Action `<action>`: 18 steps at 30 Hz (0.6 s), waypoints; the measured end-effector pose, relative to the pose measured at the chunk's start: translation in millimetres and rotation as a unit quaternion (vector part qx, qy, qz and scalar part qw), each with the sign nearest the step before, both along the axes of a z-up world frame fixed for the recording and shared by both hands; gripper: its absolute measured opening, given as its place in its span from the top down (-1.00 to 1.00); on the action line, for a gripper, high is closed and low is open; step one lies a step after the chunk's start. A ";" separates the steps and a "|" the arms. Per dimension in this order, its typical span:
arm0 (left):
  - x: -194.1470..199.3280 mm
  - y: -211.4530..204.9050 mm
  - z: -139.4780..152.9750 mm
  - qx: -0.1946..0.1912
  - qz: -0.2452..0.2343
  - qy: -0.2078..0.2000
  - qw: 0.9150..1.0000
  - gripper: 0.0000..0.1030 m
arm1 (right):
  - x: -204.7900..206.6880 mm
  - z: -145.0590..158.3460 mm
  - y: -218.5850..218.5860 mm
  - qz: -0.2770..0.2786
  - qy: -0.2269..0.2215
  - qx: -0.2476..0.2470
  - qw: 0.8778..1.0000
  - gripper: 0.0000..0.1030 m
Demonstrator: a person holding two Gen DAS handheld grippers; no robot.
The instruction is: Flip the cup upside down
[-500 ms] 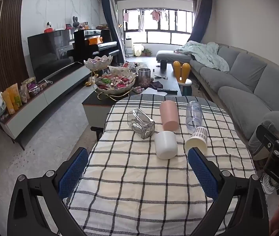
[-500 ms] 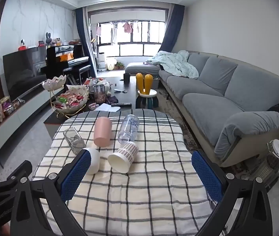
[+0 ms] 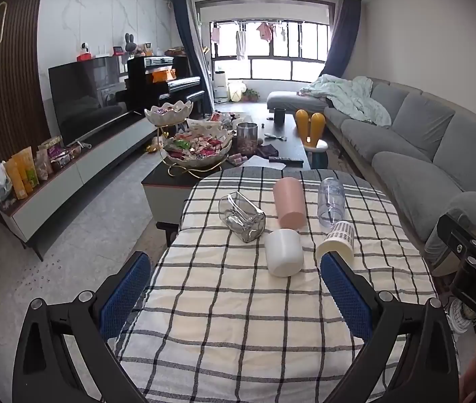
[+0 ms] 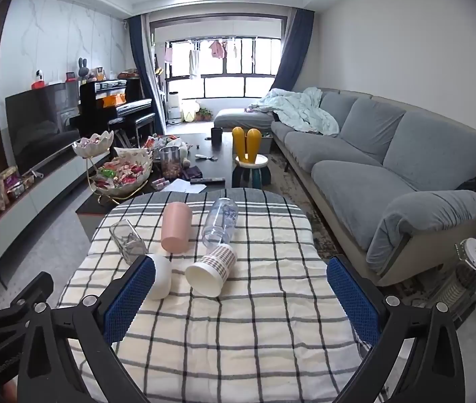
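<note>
Several cups lie on their sides on a checked tablecloth (image 3: 238,319). A white cup (image 3: 284,252) lies nearest, a checked paper cup (image 3: 336,240) to its right, a pink cup (image 3: 290,203) behind, a clear plastic cup (image 3: 331,201) at the back right and a square glass (image 3: 242,216) at the left. My left gripper (image 3: 234,292) is open and empty, short of the white cup. My right gripper (image 4: 241,299) is open and empty, short of the paper cup (image 4: 211,270); its left finger covers part of the white cup (image 4: 161,280). The pink cup (image 4: 176,226) lies beyond.
A dark coffee table (image 3: 204,174) with a tiered candy bowl (image 3: 197,149) stands behind the table. A grey sofa (image 4: 389,168) runs along the right. A TV cabinet (image 3: 70,174) is at the left. The right gripper's body (image 3: 473,268) shows at the left wrist view's right edge.
Both grippers have shifted very slightly; the cups have not moved.
</note>
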State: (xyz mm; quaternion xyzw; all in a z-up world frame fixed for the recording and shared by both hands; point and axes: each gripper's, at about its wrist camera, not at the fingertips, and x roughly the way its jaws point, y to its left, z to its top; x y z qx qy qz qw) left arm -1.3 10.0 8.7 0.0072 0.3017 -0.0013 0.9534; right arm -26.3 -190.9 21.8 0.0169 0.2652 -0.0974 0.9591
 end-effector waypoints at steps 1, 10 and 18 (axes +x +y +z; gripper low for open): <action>-4.2 -5.3 -2.2 0.004 0.000 -0.002 1.000 -1.00 | 0.0 0.0 -0.1 -0.001 0.000 0.000 1.000 -0.99; -1.7 -5.1 -4.8 0.005 0.000 0.001 1.000 -1.00 | -1.5 2.2 -0.4 -0.001 -0.002 0.002 1.000 -0.99; -1.8 -5.6 -4.8 0.005 0.000 0.001 1.000 -1.00 | -1.7 2.0 0.2 -0.001 -0.001 0.002 1.000 -0.99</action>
